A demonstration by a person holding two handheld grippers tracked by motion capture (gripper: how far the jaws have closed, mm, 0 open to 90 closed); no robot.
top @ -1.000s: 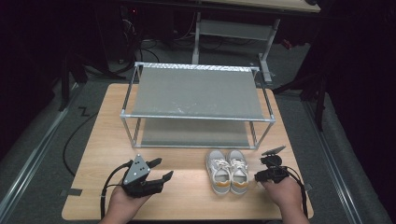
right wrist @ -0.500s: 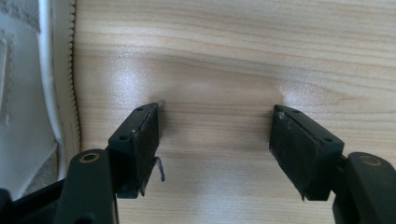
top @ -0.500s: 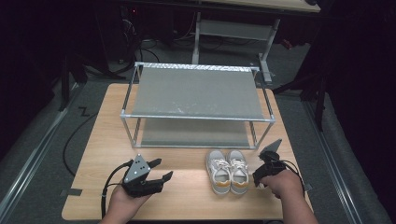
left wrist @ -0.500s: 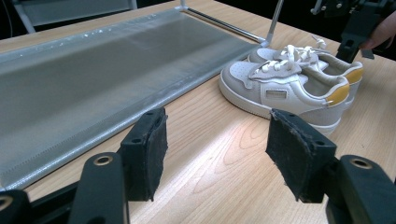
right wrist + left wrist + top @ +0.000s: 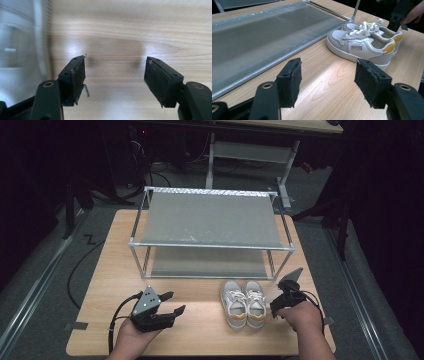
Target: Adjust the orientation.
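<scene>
The pair of shoes (image 5: pixel 243 303) stands on the wooden table (image 5: pixel 200 330) at the lower middle of the high view, toes toward the rack, the two touching side by side; they are white and grey with yellow heels and white laces.

The left gripper (image 5: pixel 174 303) sits at the lower left of that view, held in a hand (image 5: pixel 131 339) coming in from the bottom edge, its jaws spread wide with nothing between them; in the left gripper view (image 5: pixel 327 82) the two black padded jaws rise from the bottom with bare wood between them, and the shoes (image 5: pixel 364 43) lie beyond at the upper right, well apart from the pads.

The right gripper (image 5: pixel 278 309) is at the lower right of the high view, just beside the right shoe, held in a hand (image 5: pixel 302 317); in the right gripper view (image 5: pixel 115 76) its jaws are likewise parted and empty, pointed down at blurred wood grain, with a pale blurred shape along the left edge that I cannot make out.

Behind the shoes, a two-shelf metal rack (image 5: pixel 210 222) with grey shelves fills the middle of the table; its lower shelf (image 5: pixel 262 37) runs across the upper left of the left gripper view; dark floor surrounds the table.
</scene>
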